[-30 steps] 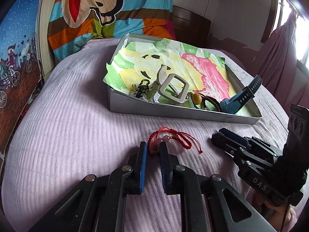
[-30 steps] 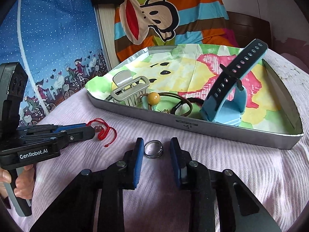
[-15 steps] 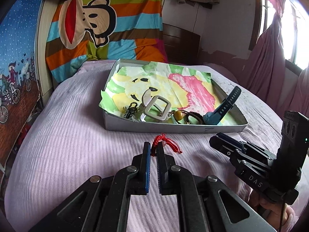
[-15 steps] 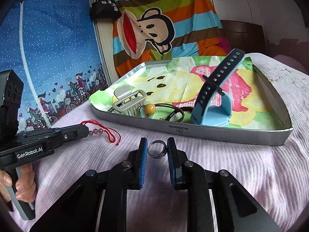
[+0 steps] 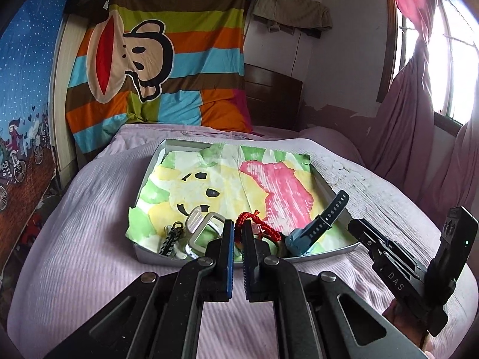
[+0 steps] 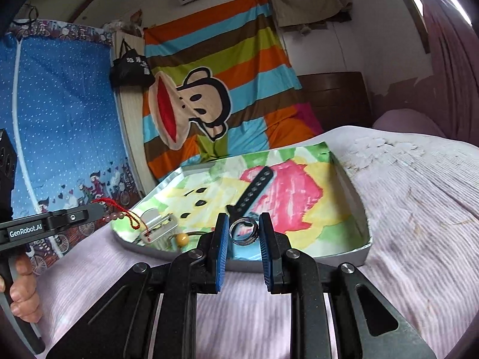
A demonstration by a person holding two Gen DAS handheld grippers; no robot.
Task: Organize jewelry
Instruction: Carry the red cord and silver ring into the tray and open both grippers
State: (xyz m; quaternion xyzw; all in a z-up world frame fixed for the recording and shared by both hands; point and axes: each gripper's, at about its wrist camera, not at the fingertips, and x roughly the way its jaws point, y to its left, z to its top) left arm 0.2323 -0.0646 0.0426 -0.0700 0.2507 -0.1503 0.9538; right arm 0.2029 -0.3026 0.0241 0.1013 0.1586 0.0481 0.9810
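My left gripper (image 5: 238,227) is shut on a red cord bracelet (image 5: 257,224) with pale beads, lifted above the near edge of the metal tray (image 5: 338,252). From the right wrist view the red cord bracelet (image 6: 119,211) dangles from the left gripper's tip (image 6: 98,208). My right gripper (image 6: 244,224) is shut on a silver ring (image 6: 244,233), held up in front of the metal tray (image 6: 357,206). In the tray lie a blue watch strap (image 5: 317,229), a silver hair claw (image 5: 203,230), a dark keychain clip (image 5: 170,237) and an amber bead tie (image 6: 182,238).
The tray is lined with a green, yellow and pink painted sheet (image 5: 239,185) and sits on a lilac bedspread (image 5: 83,239). A striped monkey blanket (image 5: 155,59) hangs behind it. A person's hand (image 6: 21,293) holds the left gripper's handle. A curtained window (image 5: 425,59) is at the right.
Both grippers have risen off the bedspread and moved toward the tray. The left one closed on the red bracelet and lifted it; the right one closed on the ring and lifted it.
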